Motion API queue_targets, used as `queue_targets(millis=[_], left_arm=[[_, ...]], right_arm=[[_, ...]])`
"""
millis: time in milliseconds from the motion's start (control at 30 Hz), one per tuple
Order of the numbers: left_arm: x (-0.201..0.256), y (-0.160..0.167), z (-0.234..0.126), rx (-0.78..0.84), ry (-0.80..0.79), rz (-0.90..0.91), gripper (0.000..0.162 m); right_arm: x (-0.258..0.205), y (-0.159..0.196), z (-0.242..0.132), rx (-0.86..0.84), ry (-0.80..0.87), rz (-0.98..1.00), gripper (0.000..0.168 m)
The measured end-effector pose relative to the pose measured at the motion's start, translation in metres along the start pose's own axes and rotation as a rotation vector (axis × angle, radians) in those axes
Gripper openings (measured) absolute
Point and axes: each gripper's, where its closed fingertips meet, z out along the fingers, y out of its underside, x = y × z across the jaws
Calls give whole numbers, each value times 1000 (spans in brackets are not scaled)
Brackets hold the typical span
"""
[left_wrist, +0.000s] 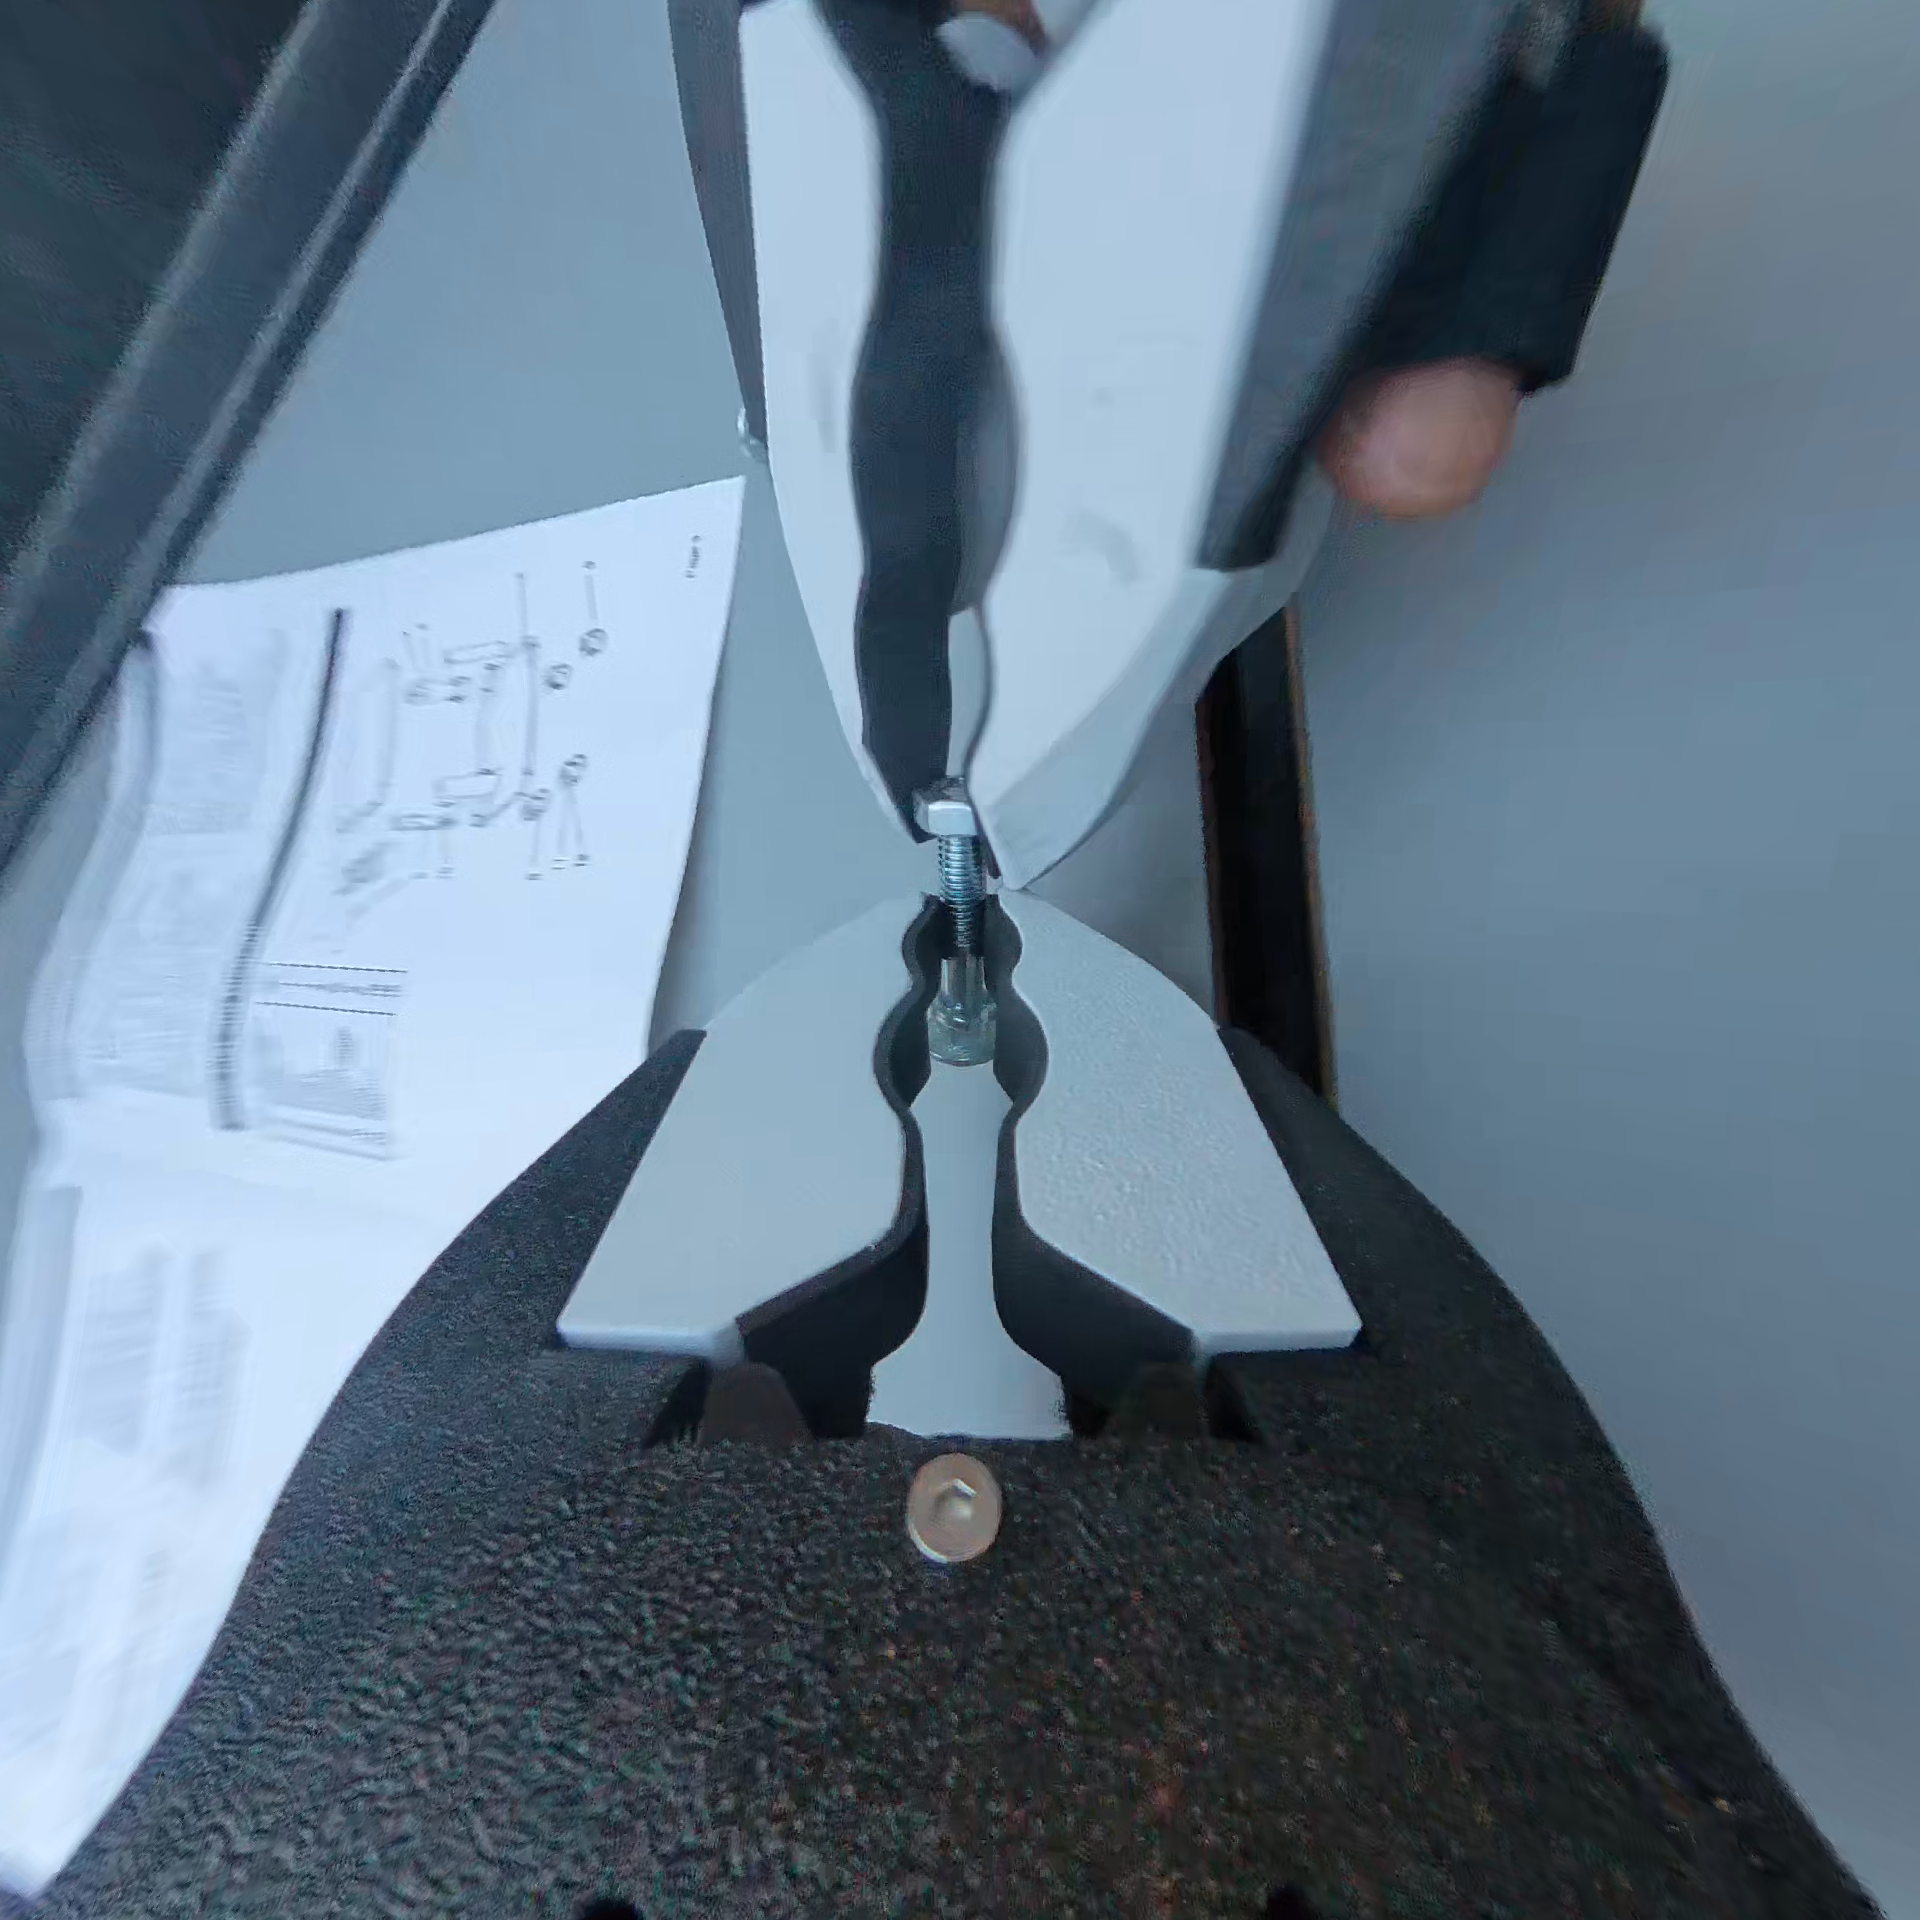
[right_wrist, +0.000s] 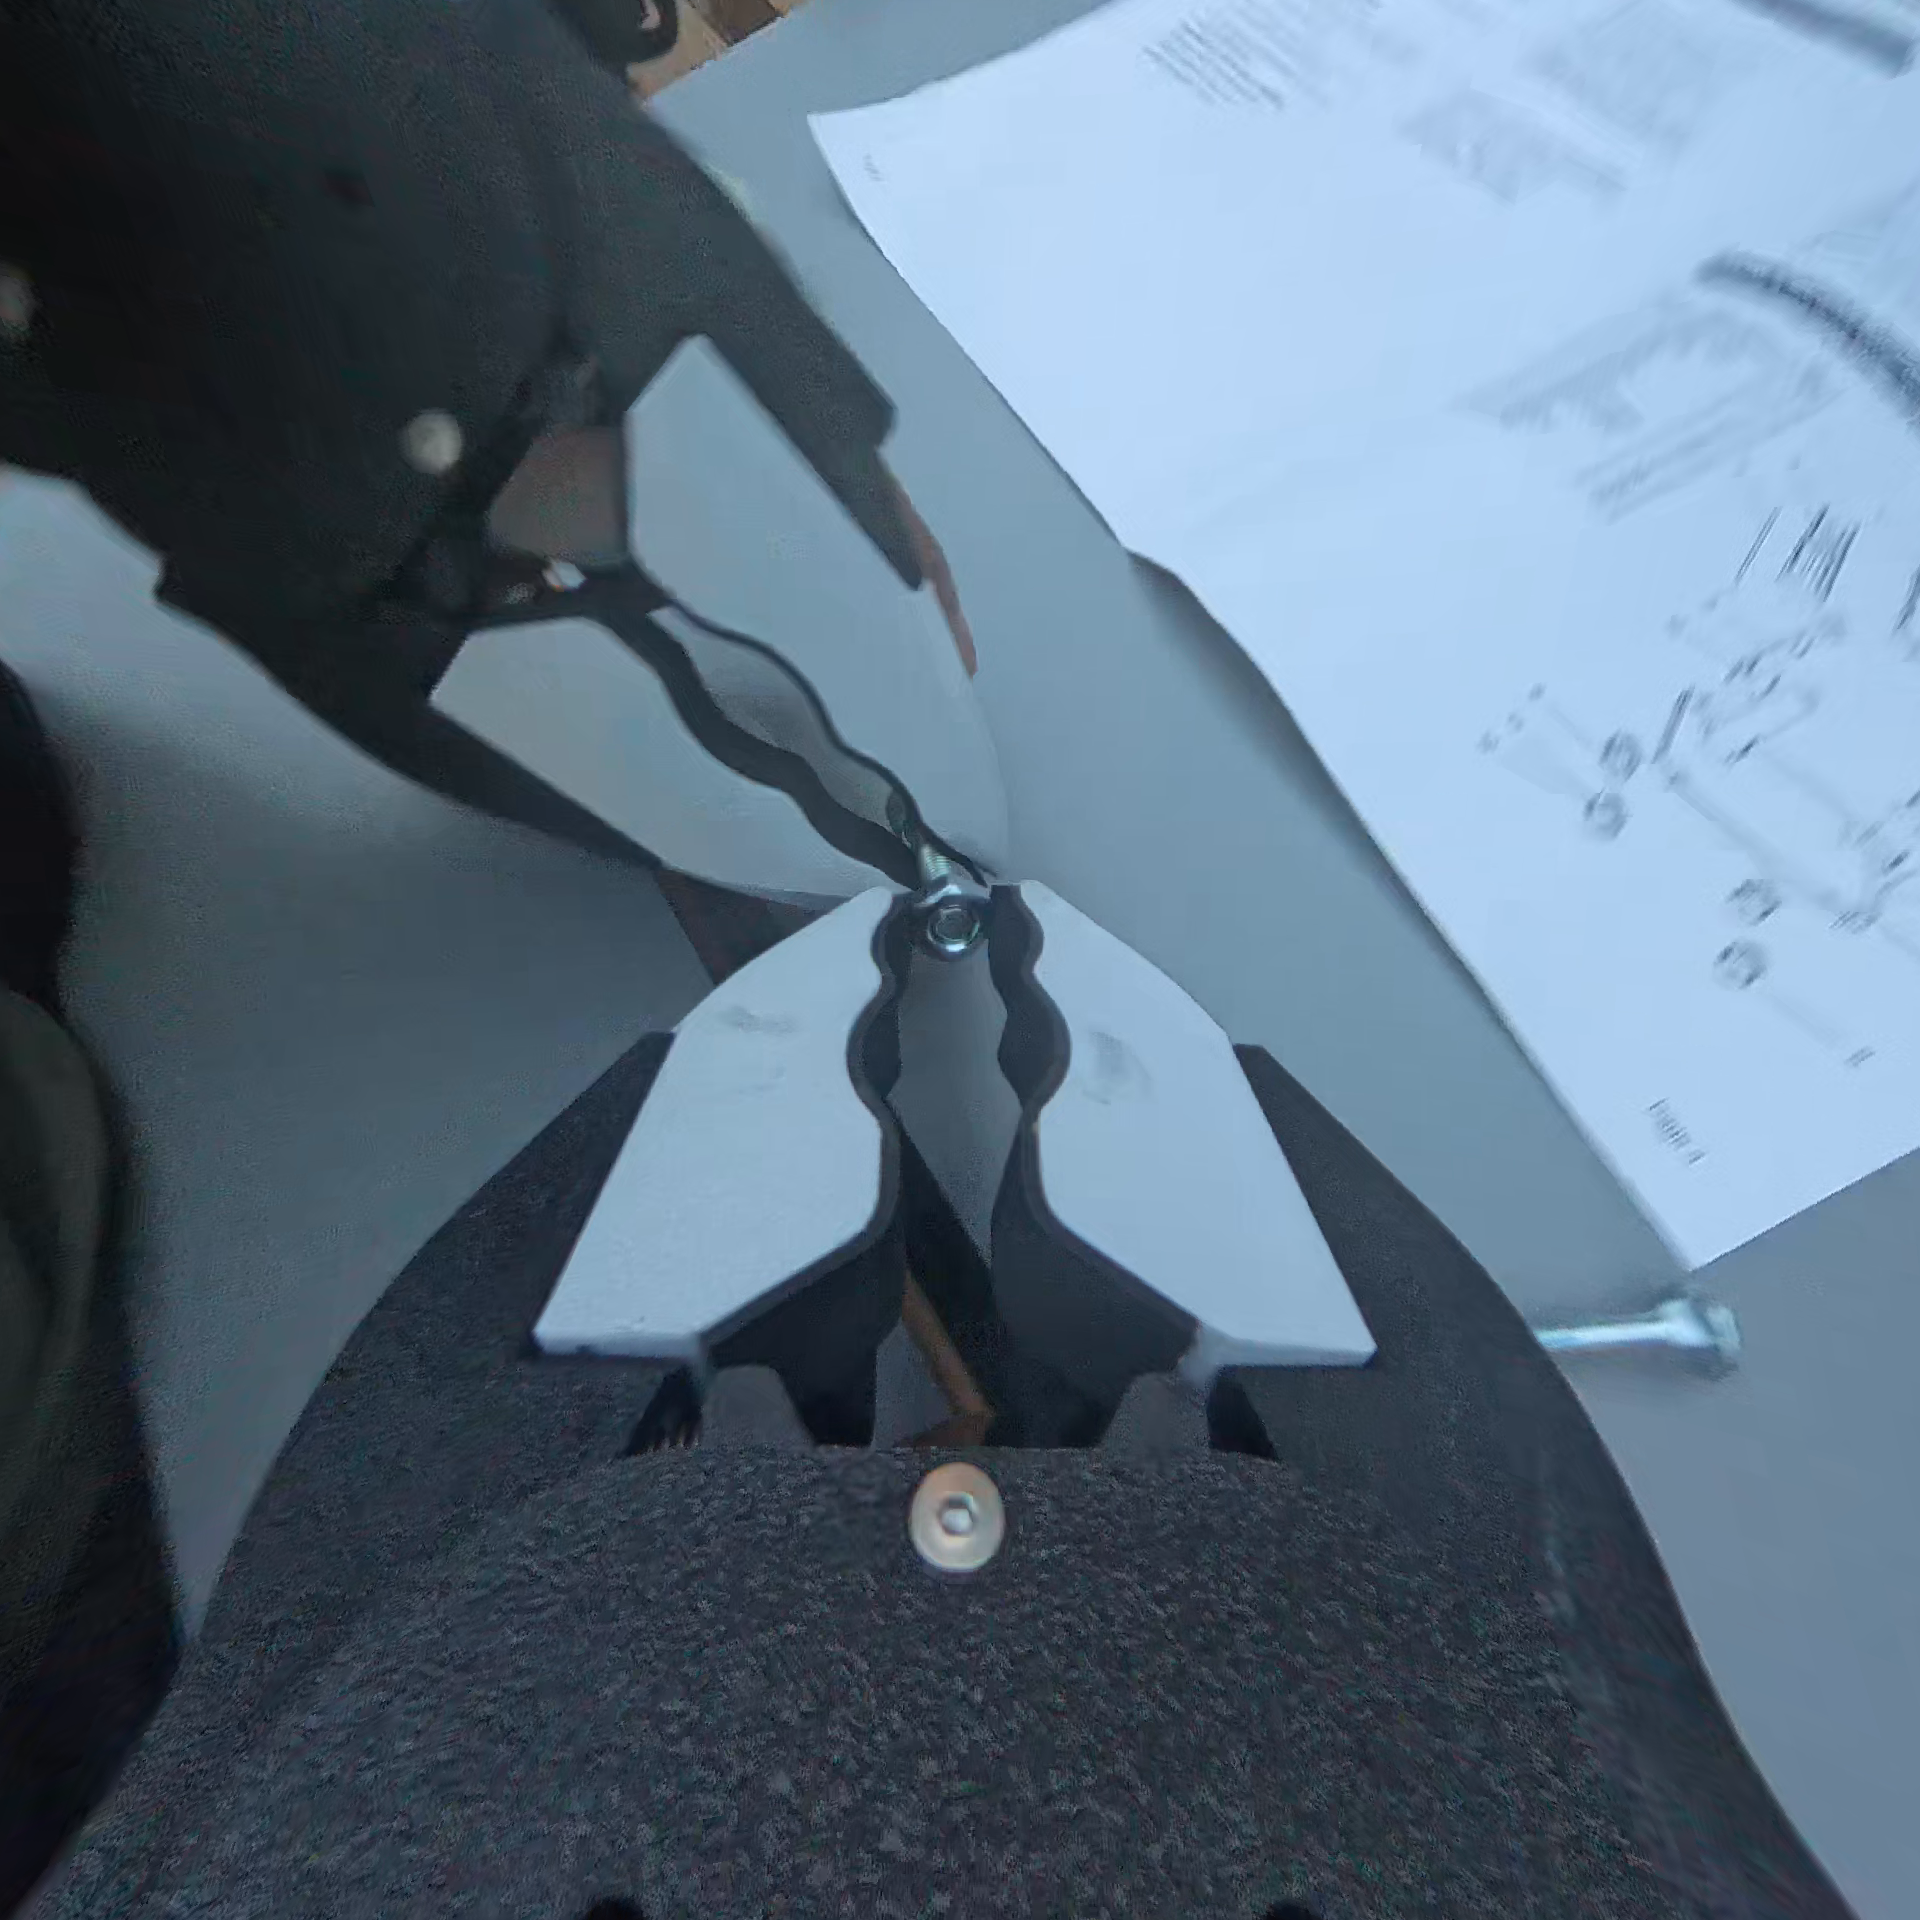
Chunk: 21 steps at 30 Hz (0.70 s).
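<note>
In the left wrist view my left gripper (left_wrist: 961, 920) is shut on a small clear and silver sleeve (left_wrist: 963, 1023) held between its fingertips. The threaded shank of a silver hex bolt (left_wrist: 943, 831) enters the sleeve from above. My right gripper (left_wrist: 951, 847) comes down from the top of that view and is shut on the bolt's hex head. In the right wrist view my right gripper (right_wrist: 948, 904) grips the bolt head (right_wrist: 948, 925), seen end-on, and the left gripper (right_wrist: 925, 842) meets it tip to tip from the upper left.
A white instruction sheet with line drawings (left_wrist: 364, 831) (right_wrist: 1455, 520) lies on the grey table (left_wrist: 1610, 935). A loose silver bolt (right_wrist: 1652, 1330) lies by the sheet's corner. A dark object (left_wrist: 156, 260) stands at the far left. A person's thumb (left_wrist: 1413, 436) rests on the right gripper.
</note>
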Motion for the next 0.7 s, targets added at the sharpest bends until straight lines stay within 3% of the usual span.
queue_targets(millis=[133, 233, 333, 400, 433, 567, 700], left_arm=[[13, 0, 0, 46, 240, -255, 7], [24, 1, -2, 61, 407, -370, 7], [20, 0, -1, 73, 389, -381, 7], [10, -1, -2, 75, 295, -342, 7], [2, 0, -2, 60, 212, -294, 7], [-20, 3, -6, -25, -90, -43, 7], [-15, -2, -10, -38, -197, 65, 7]], right_arm=[[-2, -2, 0, 5, 102, -488, 18], [-7, 0, 1, -6, 86, -614, 18], [-2, 0, 0, -11, 65, -437, 19], [-1, 2, -2, -41, 33, -257, 41], [-1, 2, -3, -52, 13, -155, 44], [1, -9, -6, -36, 37, 158, 38], [0, -23, -8, 5, 100, 309, 33]])
